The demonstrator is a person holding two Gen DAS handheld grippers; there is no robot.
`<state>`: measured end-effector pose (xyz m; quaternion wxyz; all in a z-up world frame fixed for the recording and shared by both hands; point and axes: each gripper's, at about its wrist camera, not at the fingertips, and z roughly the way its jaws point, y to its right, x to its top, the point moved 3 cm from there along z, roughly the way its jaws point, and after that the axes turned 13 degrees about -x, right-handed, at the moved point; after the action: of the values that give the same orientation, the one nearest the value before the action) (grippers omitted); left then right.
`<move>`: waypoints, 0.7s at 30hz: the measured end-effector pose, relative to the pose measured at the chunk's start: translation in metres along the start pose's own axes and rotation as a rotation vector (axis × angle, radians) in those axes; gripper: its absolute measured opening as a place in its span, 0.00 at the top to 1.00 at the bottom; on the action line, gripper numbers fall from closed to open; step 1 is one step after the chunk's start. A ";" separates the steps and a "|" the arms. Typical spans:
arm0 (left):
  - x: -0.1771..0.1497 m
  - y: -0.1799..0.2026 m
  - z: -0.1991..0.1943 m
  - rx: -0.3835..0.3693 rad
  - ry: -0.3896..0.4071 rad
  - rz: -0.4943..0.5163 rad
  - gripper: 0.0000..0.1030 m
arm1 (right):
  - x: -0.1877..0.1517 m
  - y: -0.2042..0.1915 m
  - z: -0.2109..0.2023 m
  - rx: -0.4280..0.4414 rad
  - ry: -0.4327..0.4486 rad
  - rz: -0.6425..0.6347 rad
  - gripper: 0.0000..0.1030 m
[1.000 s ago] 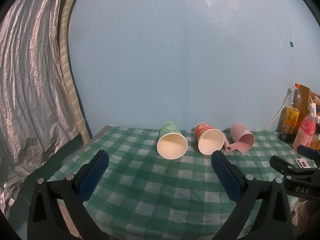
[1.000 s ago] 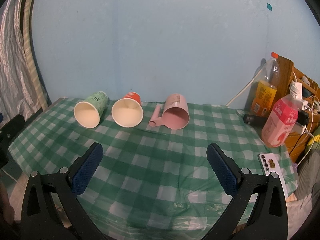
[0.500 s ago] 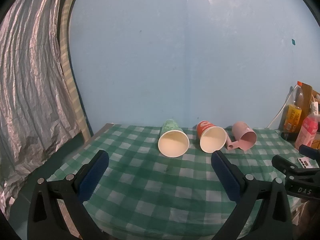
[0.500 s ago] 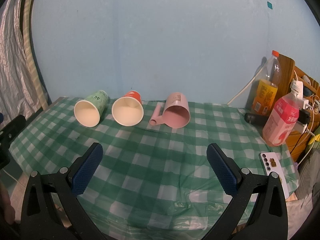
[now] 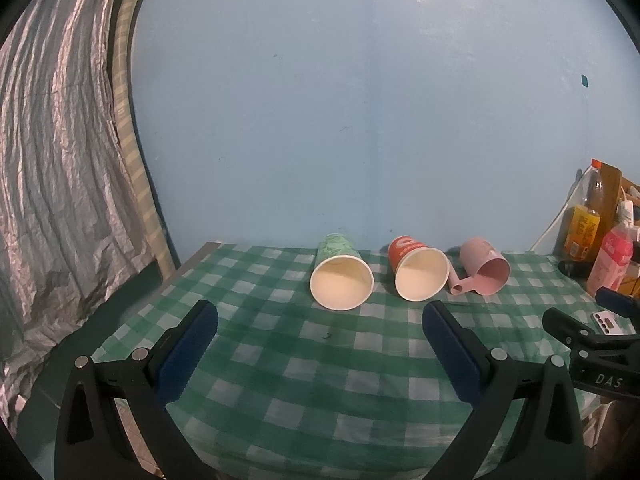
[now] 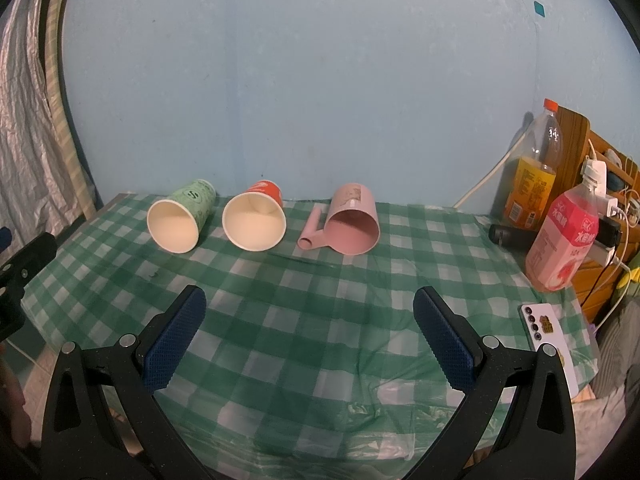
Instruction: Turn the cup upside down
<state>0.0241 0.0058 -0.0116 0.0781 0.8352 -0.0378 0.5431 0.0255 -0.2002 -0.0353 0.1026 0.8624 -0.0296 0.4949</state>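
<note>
The left gripper [image 5: 320, 318] has drawn nearer the cups over the last second; the right gripper [image 6: 308, 312] is unchanged, and both hold nothing, jaws apart, so no flip has begun. Green cup [image 5: 341, 274], red cup [image 5: 418, 272] and pink cup [image 5: 485, 271] lie on their sides. Relative to the red cup, the checked tablecloth [image 6: 320, 320] spreads beneath and the blue wall [image 6: 300, 80] stands behind.
</note>
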 end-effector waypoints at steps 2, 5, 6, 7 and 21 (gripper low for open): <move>0.000 -0.001 0.001 -0.001 -0.006 -0.002 0.00 | 0.000 0.000 0.000 0.000 0.000 0.000 0.01; -0.002 -0.005 0.003 -0.011 -0.014 -0.018 0.00 | -0.002 -0.002 0.002 0.003 -0.001 0.002 0.01; -0.002 -0.006 0.004 -0.010 -0.015 -0.021 0.00 | -0.002 -0.002 0.002 0.003 -0.002 0.001 0.01; -0.003 -0.006 0.004 -0.007 -0.016 -0.022 0.00 | -0.003 -0.004 0.003 0.005 -0.003 0.000 0.01; -0.008 -0.010 0.013 -0.026 -0.056 -0.038 0.00 | -0.004 -0.008 0.010 0.017 -0.015 -0.006 0.01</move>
<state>0.0339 0.0137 -0.0252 0.0984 0.8495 -0.0312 0.5174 0.0327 -0.1942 -0.0452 0.0964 0.8671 -0.0237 0.4882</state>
